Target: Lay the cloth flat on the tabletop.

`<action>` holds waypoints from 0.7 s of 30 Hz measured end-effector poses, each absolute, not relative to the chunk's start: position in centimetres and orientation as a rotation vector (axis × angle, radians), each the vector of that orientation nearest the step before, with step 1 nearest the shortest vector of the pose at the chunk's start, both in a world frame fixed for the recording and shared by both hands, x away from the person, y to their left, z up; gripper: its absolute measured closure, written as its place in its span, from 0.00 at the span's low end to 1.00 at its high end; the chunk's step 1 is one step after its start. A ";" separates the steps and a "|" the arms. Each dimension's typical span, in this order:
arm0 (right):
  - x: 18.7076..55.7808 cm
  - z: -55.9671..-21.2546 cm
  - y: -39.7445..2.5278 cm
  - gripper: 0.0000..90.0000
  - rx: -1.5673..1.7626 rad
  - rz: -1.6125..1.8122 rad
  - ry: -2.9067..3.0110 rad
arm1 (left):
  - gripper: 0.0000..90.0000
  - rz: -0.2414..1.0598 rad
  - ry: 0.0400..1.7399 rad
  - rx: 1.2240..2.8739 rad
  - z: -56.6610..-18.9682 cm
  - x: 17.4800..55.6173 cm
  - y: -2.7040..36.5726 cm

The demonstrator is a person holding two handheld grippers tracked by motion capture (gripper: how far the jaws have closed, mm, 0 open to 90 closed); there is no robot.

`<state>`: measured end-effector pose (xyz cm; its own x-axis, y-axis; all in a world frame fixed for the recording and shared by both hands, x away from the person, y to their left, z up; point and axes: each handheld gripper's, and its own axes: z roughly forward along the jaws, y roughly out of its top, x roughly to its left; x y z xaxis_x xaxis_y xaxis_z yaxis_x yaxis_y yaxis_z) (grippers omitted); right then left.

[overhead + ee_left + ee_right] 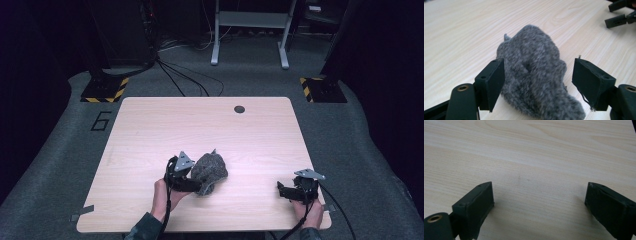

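between the jaws of the left tool (537, 75) lies a grey fuzzy cloth (536, 77), bunched in a heap on the worktop (461, 30). the jaws stand wide apart, one on each side of the heap; the left pad looks to touch the fluff, while the right one is clear of it, so nothing is gripped yet. the tool sits low and level with the wood, which suits a pinch on the near end of the cloth rather than a grab from above. from the high view, the left tool (192, 182) sits at the near left edge of the cloth (210, 172), which rests a little left of the middle of the worktop's near half.

farther out, the right tool (282, 190) rests near the right front corner, well apart from the cloth. its jaws are also wide open, with bare wood (536, 170) between them and nothing held; it seems to wait its turn, perhaps to take another edge once the left has a hold.
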<state>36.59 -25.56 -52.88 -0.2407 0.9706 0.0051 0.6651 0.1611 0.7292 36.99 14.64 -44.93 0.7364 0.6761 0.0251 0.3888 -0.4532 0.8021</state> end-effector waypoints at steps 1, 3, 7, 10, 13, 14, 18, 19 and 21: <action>36.6 -52.9 -25.6 0.09 1.548 0.859 1.973 | 0.28 0.459 0.770 2.131 -44.9 36.9 13.4; 36.6 -52.9 -25.6 0.09 1.547 0.859 1.973 | 0.28 0.466 0.754 2.151 -44.9 36.9 12.8; 36.6 -52.9 -25.6 0.09 1.544 0.862 1.975 | 0.28 0.513 0.715 2.242 -45.5 37.6 10.0; 36.6 -52.9 -25.6 0.09 1.544 0.863 1.975 | 0.34 0.549 0.734 2.287 -46.1 38.2 9.0; 36.6 -52.9 -25.6 0.09 1.541 0.864 1.977 | 0.53 0.561 0.776 2.310 -46.5 38.9 8.8; 36.6 -52.9 -25.6 0.09 1.541 0.864 1.977 | 0.58 0.561 0.776 2.310 -46.5 38.9 8.8; 36.6 -52.9 -25.6 0.09 1.541 0.864 1.976 | 0.78 0.539 0.818 2.310 -46.7 39.5 9.5; 36.6 -52.9 -25.6 0.09 1.542 0.864 1.976 | 0.81 0.525 0.823 2.300 -46.8 39.7 9.8; 36.6 -52.9 -25.6 0.09 1.542 0.864 1.976 | 0.87 0.506 0.827 2.294 -46.9 39.8 10.1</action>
<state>36.61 -25.59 -52.90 -0.2457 0.9693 0.0056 0.6624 0.1637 0.7310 39.81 10.09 -46.87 0.7278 0.6725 0.1344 0.4262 -0.5971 0.6796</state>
